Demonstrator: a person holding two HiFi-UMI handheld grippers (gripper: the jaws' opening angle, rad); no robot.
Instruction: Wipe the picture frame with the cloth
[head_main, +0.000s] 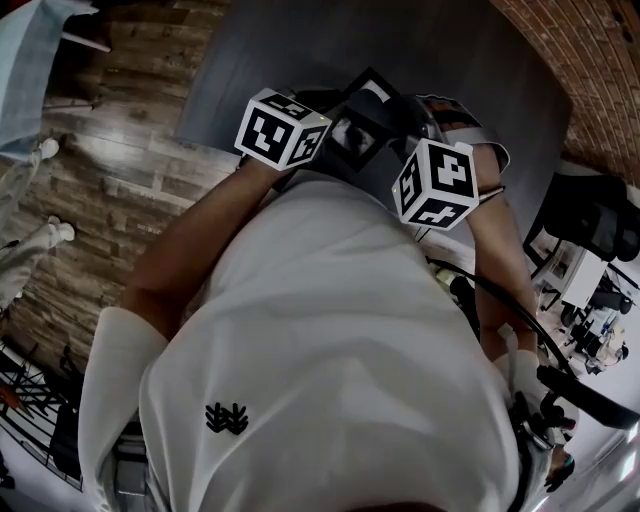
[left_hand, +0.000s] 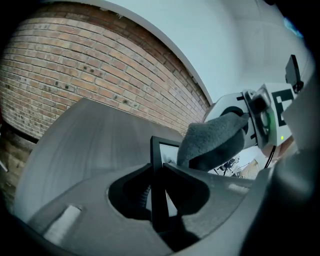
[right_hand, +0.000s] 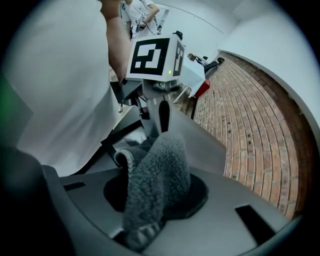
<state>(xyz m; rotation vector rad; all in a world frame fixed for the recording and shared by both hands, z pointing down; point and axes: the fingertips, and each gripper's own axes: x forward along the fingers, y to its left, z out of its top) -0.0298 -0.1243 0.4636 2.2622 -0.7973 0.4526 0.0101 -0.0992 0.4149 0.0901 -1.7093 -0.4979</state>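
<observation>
The black picture frame (left_hand: 159, 155) stands edge-on between the jaws of my left gripper (left_hand: 161, 172), which is shut on its rim. A fluffy grey cloth (left_hand: 214, 140) presses against the frame's glass from the right. My right gripper (right_hand: 150, 200) is shut on that cloth (right_hand: 157, 175), whose free end reaches the frame (right_hand: 116, 139). In the head view both marker cubes, left (head_main: 282, 128) and right (head_main: 436, 183), are held close together in front of the person's chest, with the frame (head_main: 358, 128) between them above the table.
A dark grey table (head_main: 440, 50) lies under the grippers, ending at a brick wall (left_hand: 75, 65). Wood floor (head_main: 110, 160) spreads to the left. A black office chair (head_main: 590, 215) and cables stand at the right. The person's white shirt (head_main: 330, 340) fills the foreground.
</observation>
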